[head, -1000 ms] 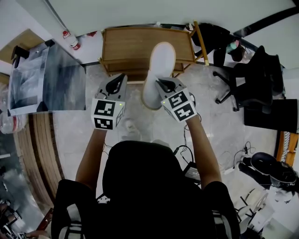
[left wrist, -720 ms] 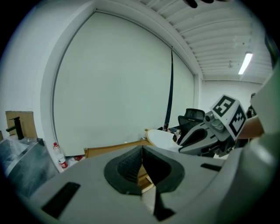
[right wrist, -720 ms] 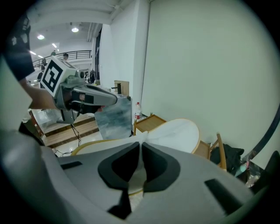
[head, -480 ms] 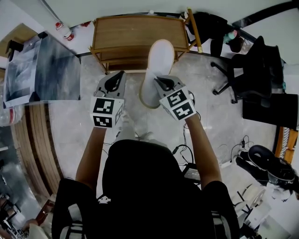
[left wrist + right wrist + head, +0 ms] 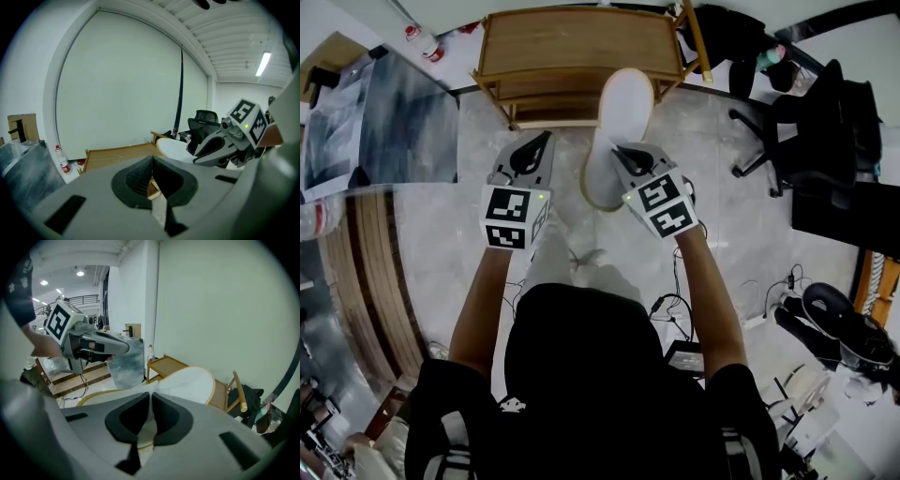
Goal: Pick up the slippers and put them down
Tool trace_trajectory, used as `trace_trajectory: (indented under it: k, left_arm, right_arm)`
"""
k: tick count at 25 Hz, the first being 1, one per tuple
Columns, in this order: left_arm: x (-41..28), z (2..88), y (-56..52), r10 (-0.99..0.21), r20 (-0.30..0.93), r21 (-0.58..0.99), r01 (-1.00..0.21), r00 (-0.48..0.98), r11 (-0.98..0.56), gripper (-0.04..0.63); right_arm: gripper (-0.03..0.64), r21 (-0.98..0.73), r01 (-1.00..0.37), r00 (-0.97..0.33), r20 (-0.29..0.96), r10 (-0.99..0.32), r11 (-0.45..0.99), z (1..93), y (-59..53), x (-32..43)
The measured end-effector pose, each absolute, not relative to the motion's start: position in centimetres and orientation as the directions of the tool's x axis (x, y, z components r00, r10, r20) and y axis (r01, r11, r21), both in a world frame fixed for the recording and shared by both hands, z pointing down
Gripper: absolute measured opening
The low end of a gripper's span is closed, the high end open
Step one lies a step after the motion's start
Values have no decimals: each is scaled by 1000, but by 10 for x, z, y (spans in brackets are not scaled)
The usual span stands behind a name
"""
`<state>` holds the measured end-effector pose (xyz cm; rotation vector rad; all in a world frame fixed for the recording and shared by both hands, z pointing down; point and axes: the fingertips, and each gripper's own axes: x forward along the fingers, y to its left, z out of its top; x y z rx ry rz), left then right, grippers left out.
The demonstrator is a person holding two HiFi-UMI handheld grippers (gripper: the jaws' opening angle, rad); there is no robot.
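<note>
Right tongs [image 5: 621, 152] pinching white slipper [image 5: 624, 101], toe toward wooden rack [image 5: 562, 42] at 12 o'clock. Left tongs [image 5: 544, 141] pressed together, holding nothing.

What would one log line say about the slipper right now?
right hand-held gripper: shut on slipper | left hand-held gripper: shut, empty | slipper: white, held in air near wooden shelf
</note>
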<state>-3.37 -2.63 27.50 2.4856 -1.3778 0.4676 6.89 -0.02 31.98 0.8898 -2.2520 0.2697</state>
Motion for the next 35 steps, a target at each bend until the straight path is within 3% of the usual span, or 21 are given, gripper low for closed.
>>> trace_trajectory:
  k: [17, 35]
  left_arm:
    - [-22, 457, -18, -760, 446, 30, -857, 473, -515, 6]
    - [-27, 672, -82, -722, 476, 16, -826, 502, -564, 6]
  right_arm:
    - [12, 41, -671, -522, 683, -511, 740, 495, 13, 96]
    - [12, 35, -686, -505, 697, -510, 727, 699, -30, 93]
